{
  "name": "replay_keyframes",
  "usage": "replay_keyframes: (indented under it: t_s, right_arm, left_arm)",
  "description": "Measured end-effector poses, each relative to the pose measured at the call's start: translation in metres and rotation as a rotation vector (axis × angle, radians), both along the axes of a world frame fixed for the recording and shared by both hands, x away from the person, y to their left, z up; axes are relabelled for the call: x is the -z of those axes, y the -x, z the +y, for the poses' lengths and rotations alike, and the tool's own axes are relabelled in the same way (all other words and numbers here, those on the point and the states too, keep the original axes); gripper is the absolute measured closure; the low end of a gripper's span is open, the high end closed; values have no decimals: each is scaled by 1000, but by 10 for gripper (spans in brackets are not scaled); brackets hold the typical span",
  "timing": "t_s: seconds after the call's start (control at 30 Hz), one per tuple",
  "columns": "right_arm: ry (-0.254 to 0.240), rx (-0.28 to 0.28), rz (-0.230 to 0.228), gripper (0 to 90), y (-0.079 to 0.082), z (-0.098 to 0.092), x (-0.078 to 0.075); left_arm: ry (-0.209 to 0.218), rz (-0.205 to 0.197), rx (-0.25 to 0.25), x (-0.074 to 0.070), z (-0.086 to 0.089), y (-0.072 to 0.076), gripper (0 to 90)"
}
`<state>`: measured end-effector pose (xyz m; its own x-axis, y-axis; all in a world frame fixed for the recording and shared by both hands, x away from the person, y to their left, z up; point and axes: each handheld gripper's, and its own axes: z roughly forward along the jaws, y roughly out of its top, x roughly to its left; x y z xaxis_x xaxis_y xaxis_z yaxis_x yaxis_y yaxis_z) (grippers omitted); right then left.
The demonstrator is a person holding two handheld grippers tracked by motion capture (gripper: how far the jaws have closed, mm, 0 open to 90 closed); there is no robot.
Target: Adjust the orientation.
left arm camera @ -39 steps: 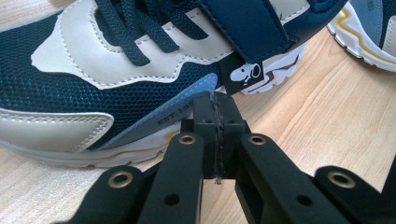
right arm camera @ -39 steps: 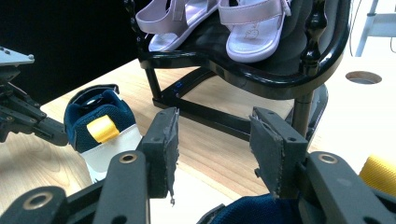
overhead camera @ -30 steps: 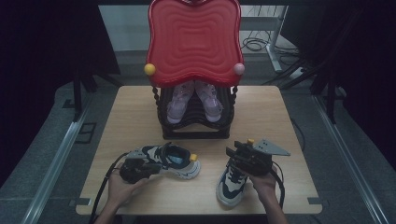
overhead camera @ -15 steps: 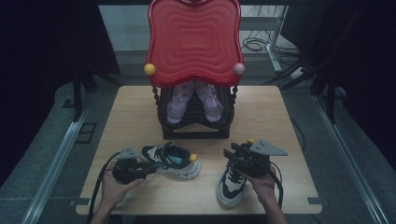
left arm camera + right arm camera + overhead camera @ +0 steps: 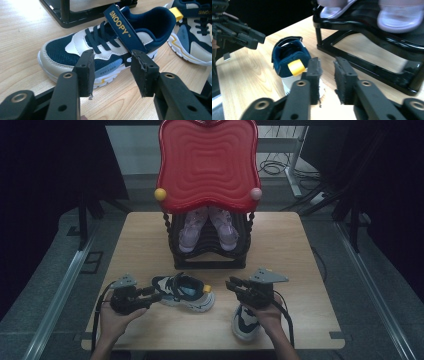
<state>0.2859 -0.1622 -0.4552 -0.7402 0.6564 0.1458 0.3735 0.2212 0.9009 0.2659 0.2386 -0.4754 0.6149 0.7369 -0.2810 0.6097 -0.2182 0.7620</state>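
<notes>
Two navy, white and grey sneakers lie on the wooden table [image 5: 300,250]. One sneaker [image 5: 186,292] [image 5: 100,52] lies on its side in front of my left gripper [image 5: 156,292] [image 5: 113,72]. Its jaws have just been opening; they stand apart with nothing pressed between them, and the upright SNOOPY strap [image 5: 123,27] is just beyond the pads. This sneaker's yellow heel tab [image 5: 295,67] faces my right gripper [image 5: 232,282] [image 5: 327,80]. That gripper's jaws have just been closing to a narrow, empty gap. The other sneaker [image 5: 244,326] [image 5: 197,32] lies under the right hand.
A black shoe rack [image 5: 210,257] [image 5: 372,62] stands mid-table, holding a pair of lilac shoes [image 5: 192,230], under a red wavy panel [image 5: 207,165] with a yellow ball [image 5: 160,194] and a pink ball [image 5: 256,193]. My left gripper [image 5: 237,32] appears far left in the right gripper view.
My left gripper has drawn back to the left from the sneaker and its jaws have parted. The right gripper has shifted left, off the second sneaker, with its jaws narrower.
</notes>
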Motion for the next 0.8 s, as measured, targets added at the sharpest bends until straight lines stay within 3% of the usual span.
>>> replay_keyframes:
  t_s: [0.23, 0.8]
  right_arm:
    - [43, -26, 32, 854, -11, 20, -5]
    - [116, -54, 60, 872, -21, 46, 3]
  left_arm:
    - [28, -12, -19, -3, 6, 1, 482]
    - [20, -5, -14, 0, 3, 0, 452]
